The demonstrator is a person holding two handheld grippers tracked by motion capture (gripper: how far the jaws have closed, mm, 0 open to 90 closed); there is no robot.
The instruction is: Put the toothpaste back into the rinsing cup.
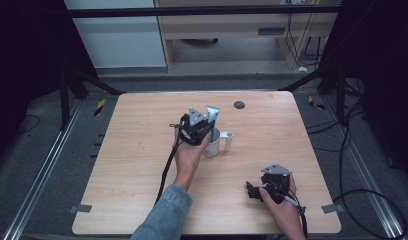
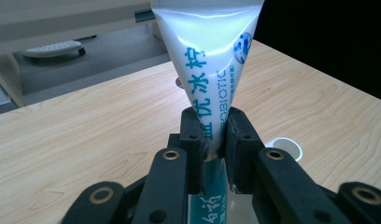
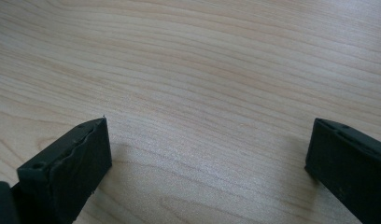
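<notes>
Tube (image 1: pixel 212 114) stands in mug (image 1: pixel 213 145), right gripper (image 1: pixel 253 190) well apart

— What sort of place am I working in?
— A lab, I'd say: my wooden table (image 1: pixel 142 165) stands inside a black metal frame (image 1: pixel 202 11), cables (image 1: pixel 362 195) trail over grey carpet (image 1: pixel 37 165), floor rails (image 1: pixel 39 175) run alongside, and hazard tape (image 1: pixel 99 106) marks the floor.

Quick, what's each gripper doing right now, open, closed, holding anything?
Left gripper: closed on the toothpaste tube, above the cup.
Right gripper: open, holding nothing, over bare table.
</notes>
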